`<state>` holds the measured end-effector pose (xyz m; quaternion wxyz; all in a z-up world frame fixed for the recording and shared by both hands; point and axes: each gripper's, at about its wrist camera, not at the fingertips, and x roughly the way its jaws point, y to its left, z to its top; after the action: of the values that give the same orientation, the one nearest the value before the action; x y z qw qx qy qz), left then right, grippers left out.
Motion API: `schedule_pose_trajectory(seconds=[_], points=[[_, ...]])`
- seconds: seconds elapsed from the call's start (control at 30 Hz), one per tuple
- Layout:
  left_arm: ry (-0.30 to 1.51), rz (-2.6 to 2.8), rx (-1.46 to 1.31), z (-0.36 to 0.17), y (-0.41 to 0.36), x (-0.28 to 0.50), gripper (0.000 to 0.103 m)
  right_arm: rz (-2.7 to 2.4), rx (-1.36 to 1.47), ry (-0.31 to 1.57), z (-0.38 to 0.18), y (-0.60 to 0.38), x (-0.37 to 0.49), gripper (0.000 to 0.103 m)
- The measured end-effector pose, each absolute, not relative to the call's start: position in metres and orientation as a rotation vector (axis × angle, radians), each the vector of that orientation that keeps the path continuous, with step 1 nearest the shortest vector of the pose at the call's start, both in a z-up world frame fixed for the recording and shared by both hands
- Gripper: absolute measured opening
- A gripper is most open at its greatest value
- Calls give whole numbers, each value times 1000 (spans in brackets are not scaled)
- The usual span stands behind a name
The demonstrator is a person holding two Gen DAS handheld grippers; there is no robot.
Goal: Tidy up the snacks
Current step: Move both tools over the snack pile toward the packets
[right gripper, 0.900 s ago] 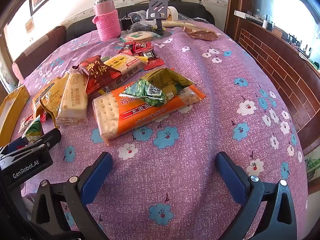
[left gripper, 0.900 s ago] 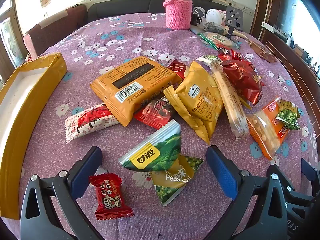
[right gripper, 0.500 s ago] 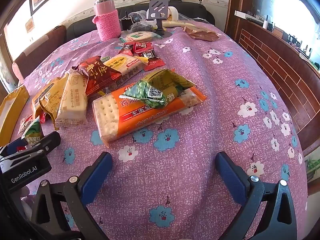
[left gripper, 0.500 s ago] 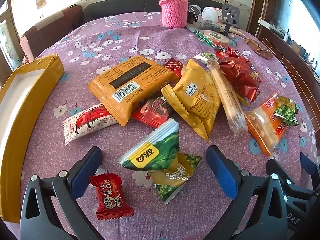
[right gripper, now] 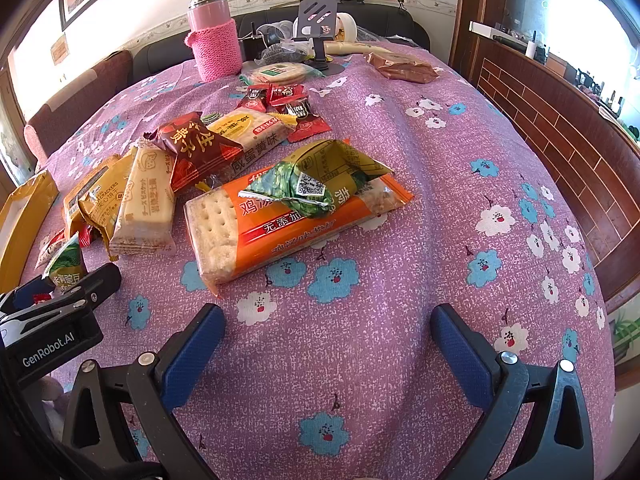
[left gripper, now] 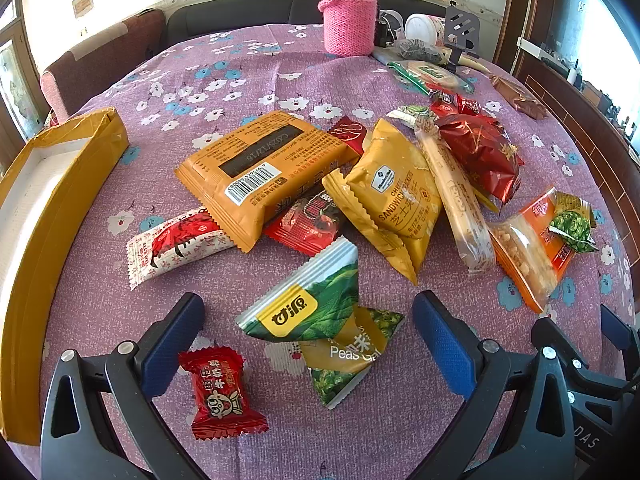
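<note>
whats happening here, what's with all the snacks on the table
A person holds a two-finger gripper in each hand over a pile of snack packets on a purple flowered tablecloth. The left gripper is open, bracketing the green pea packets, with a small red candy beside them. The right gripper is open over bare cloth, short of the orange cracker pack. Nothing is gripped, and the yellow box at left looks empty.

Strong daylight pours in from blown-out windows on the right of both views, leaving the purple floral cloth on the counter (right gripper: 400,240) bright and sharp. Glare glints off the crinkled dark-red foil snack packet (left gripper: 480,156), packets cast short soft shadows, and fisheye bending curves the edges into black corners.
</note>
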<state>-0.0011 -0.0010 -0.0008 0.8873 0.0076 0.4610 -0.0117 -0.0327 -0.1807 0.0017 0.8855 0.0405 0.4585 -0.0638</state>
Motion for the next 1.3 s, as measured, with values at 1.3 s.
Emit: schedule_pose_trajectory(seconds=[1.3], points=[[696,-211,-305,131,231,-151,96,-161,114,1088,2,-177,-33,103]])
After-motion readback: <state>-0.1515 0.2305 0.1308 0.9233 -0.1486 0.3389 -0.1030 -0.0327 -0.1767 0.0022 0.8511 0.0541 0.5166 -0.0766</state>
